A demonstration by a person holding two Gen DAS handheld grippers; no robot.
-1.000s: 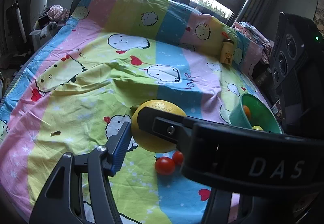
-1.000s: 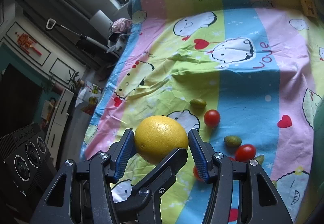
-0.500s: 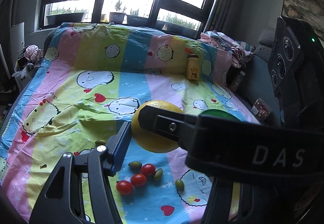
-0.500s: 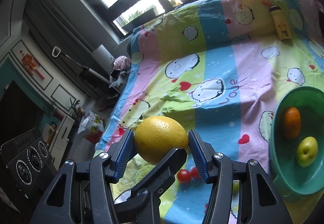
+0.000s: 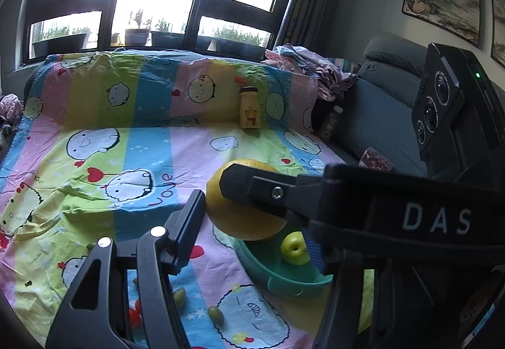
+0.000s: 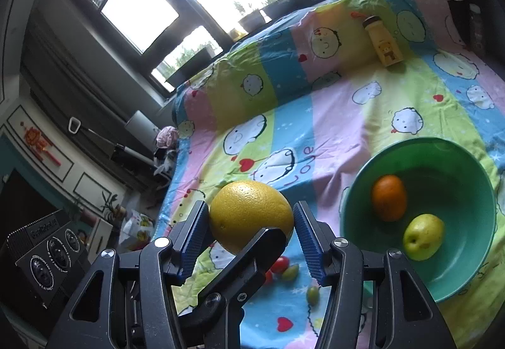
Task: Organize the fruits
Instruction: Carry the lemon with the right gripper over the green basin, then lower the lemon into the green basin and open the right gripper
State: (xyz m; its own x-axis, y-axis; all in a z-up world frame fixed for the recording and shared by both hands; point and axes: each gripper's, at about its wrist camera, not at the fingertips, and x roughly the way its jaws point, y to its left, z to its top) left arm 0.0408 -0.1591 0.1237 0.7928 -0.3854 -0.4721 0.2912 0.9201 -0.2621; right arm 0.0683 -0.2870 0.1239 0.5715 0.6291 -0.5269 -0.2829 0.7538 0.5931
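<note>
A large yellow grapefruit (image 6: 249, 216) hangs in the air above the bedsheet, left of a green bowl (image 6: 473, 191). My right gripper (image 6: 251, 218) is shut on it, a blue pad against each side. One finger of the left gripper (image 6: 252, 254) crosses under the fruit. In the left wrist view the left gripper (image 5: 252, 229) is shut on the same grapefruit (image 5: 240, 219), and the right gripper's black finger (image 5: 252, 188) covers its top. The bowl (image 5: 284, 282) holds an orange (image 6: 389, 202) and a green apple (image 6: 423, 237).
Cherry tomatoes (image 6: 279, 263) and small green fruits (image 6: 312, 293) lie on the striped cartoon bedsheet (image 5: 94, 115) below the grippers. A yellow bottle (image 5: 249, 112) stands at the far side. Crumpled clothes (image 5: 303, 65) and a grey sofa (image 5: 378, 115) are on the right.
Both grippers have risen and swung right with the grapefruit between them. The small fruits have dropped low in view, and the green bowl has come in close beside the grapefruit.
</note>
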